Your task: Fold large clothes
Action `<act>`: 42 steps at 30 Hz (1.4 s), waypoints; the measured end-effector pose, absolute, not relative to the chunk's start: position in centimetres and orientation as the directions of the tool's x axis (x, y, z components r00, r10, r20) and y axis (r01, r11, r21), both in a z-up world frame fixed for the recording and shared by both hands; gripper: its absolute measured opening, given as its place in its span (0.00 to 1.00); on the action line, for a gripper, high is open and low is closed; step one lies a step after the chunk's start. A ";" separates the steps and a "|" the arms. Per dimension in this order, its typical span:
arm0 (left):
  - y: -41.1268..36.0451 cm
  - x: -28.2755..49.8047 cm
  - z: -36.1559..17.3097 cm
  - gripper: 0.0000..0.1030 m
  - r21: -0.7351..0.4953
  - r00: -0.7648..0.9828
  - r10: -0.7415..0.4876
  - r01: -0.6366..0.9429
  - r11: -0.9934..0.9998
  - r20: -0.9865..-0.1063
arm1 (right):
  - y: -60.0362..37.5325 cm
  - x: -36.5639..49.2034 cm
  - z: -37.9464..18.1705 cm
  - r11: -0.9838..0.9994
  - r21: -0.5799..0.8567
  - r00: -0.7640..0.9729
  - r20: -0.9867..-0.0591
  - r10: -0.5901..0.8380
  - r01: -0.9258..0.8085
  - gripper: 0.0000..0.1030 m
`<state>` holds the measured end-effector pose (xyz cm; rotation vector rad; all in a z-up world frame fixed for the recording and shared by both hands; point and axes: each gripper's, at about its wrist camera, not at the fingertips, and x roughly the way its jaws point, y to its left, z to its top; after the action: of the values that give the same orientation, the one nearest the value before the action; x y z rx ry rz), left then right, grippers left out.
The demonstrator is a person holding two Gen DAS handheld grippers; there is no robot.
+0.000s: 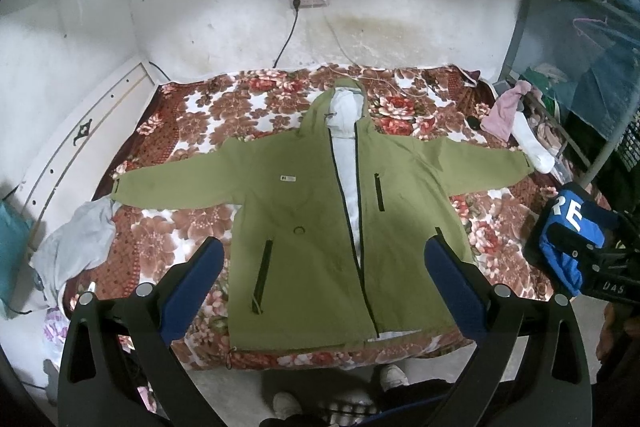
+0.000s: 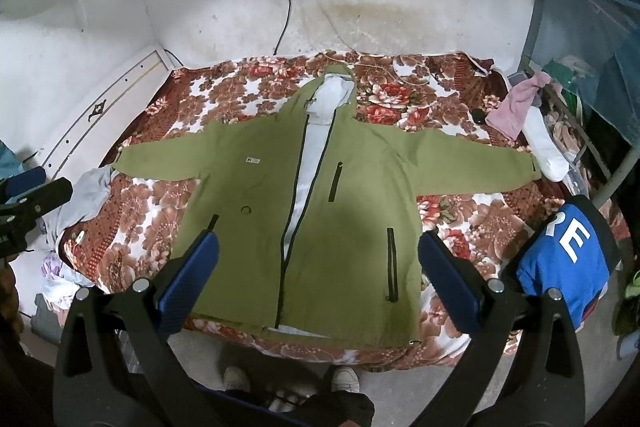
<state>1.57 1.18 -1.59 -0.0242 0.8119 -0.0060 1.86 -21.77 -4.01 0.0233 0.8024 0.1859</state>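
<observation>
I hold both tongs released above the near edge of the bed point(image 1: 160, 131), the left tongs point(image 1: 324, 267) and right tongs point(image 2: 318, 263) gripping nothing. The green jacket point(image 1: 312, 227) lies flat, front up, zip open, sleeves spread toward the bed's side edges, hood toward the far edge. I'd judge a sleeve fold comes first: pinch a cuff low, drag it across the chest without bunching. The hem corners sit partly behind my fingers, and the left cuff overlaps a grey garment point(image 1: 76, 243).
</observation>
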 end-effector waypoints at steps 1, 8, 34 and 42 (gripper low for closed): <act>1.0 1.6 -1.5 0.95 -0.021 0.688 -0.012 -0.004 1.000 -0.725 | -21.7 2.0 -4.0 0.983 0.094 0.680 -0.712 0.176 -0.156 0.96; 1.3 2.8 -1.2 0.95 -0.031 0.684 -0.021 -0.002 1.000 -0.729 | -21.6 2.5 -4.1 0.983 0.091 0.682 -0.710 0.175 -0.158 0.96; -2.0 9.8 -2.2 0.95 -0.056 0.663 0.025 -0.100 0.993 -0.748 | -26.9 12.2 -3.3 0.972 0.149 0.660 -0.714 0.233 -0.182 0.96; 0.6 18.5 -4.3 0.95 -0.065 0.615 -0.009 -0.069 0.995 -0.788 | -26.6 21.1 -5.4 0.985 0.104 0.620 -0.766 0.168 -0.138 0.96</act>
<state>18.50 0.61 -4.26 -0.0921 0.9075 0.0345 21.10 -26.60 -5.35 0.0361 0.8845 0.1756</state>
